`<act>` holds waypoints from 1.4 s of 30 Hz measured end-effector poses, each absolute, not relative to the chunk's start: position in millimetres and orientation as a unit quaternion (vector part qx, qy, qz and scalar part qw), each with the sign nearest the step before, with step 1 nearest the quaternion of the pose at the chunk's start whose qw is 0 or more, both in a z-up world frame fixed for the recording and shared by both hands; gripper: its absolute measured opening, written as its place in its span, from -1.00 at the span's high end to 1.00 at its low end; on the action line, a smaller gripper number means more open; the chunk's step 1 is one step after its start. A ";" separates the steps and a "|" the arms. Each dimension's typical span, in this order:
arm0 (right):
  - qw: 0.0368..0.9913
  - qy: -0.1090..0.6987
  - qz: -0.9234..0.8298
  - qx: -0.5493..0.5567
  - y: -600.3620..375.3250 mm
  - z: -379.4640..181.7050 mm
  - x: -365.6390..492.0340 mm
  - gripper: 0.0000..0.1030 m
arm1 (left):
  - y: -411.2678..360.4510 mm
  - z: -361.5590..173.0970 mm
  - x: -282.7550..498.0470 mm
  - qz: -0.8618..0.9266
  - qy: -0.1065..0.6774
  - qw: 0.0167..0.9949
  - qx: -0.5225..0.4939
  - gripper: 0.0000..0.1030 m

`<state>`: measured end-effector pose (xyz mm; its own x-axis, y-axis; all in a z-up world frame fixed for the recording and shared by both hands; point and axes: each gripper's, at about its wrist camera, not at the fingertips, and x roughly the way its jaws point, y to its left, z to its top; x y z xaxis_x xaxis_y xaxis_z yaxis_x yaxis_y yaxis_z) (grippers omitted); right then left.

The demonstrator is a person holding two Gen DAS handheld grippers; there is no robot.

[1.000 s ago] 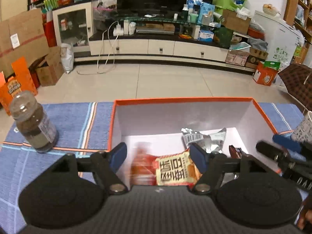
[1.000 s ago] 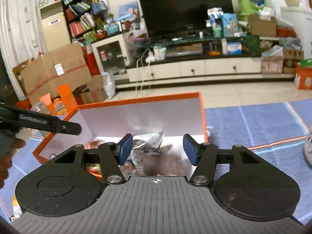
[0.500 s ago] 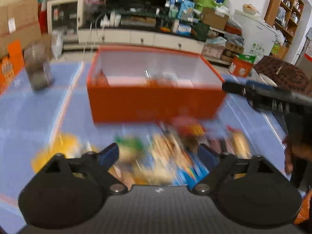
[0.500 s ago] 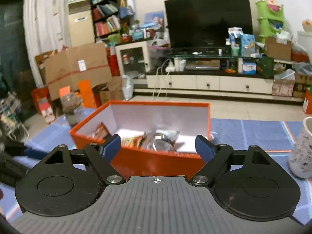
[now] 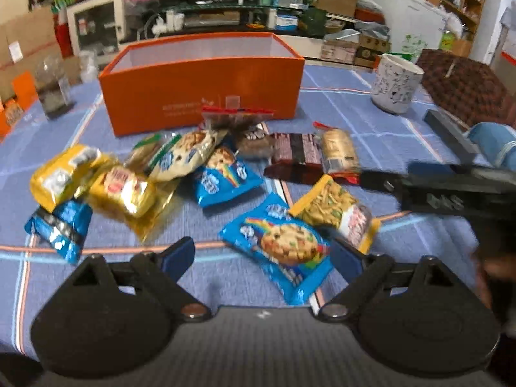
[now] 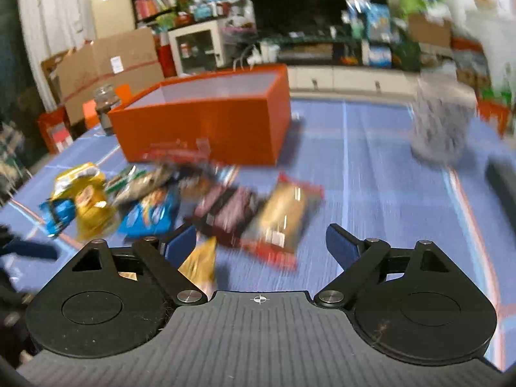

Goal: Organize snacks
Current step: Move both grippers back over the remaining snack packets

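Snack packets [image 5: 206,177] are lying scattered on the blue tablecloth [image 5: 371,122] in front of the orange box [image 5: 200,80] — none touching a pad; the left gripper [image 5: 262,258] is hovering wide open over a blue cookie packet [image 5: 277,245], gripping nothing; the right gripper [image 6: 261,242] is gaping too, empty, above a tan red-edged packet [image 6: 283,216].

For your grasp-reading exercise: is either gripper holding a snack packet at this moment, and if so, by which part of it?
Nothing is held. The left gripper and right gripper both stand open above the table, their pads touching none of the packets; the blue cookie packet lies loose on the cloth.
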<state>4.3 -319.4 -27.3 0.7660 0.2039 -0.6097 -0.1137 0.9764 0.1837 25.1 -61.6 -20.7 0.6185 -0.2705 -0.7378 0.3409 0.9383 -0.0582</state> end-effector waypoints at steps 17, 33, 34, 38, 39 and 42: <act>0.920 0.353 0.104 0.135 -316.7 -35.8 16.4 -0.67 | -46.4 -53.4 45.0 -0.094 0.418 0.898 0.102 -0.74; 0.930 0.354 0.080 0.052 -262.3 -36.9 -10.4 -0.67 | -5.0 -50.1 48.4 -0.118 0.429 0.893 0.058 -0.84; 0.930 0.355 0.081 0.054 -262.7 -38.3 -9.8 -0.67 | -8.8 -52.9 51.3 -0.118 0.432 0.892 0.059 -0.84; 0.925 0.369 0.081 0.036 -259.0 -49.6 -1.5 -0.67 | -15.5 -61.5 56.8 -0.112 0.438 0.890 0.066 -0.84; 0.923 0.373 0.085 0.033 -257.3 -53.0 1.2 -0.67 | -15.7 -63.6 57.4 -0.112 0.439 0.889 0.064 -0.83; 0.921 0.377 0.094 0.015 -249.5 -60.5 6.9 -0.66 | -17.6 -67.7 58.1 -0.110 0.436 0.890 0.070 -0.83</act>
<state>6.9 -249.5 -60.5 0.6986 0.1844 -0.6913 -0.1616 0.9819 0.0987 58.1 -17.6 -67.7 0.5956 -0.1358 -0.7917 0.2572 0.9660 0.0278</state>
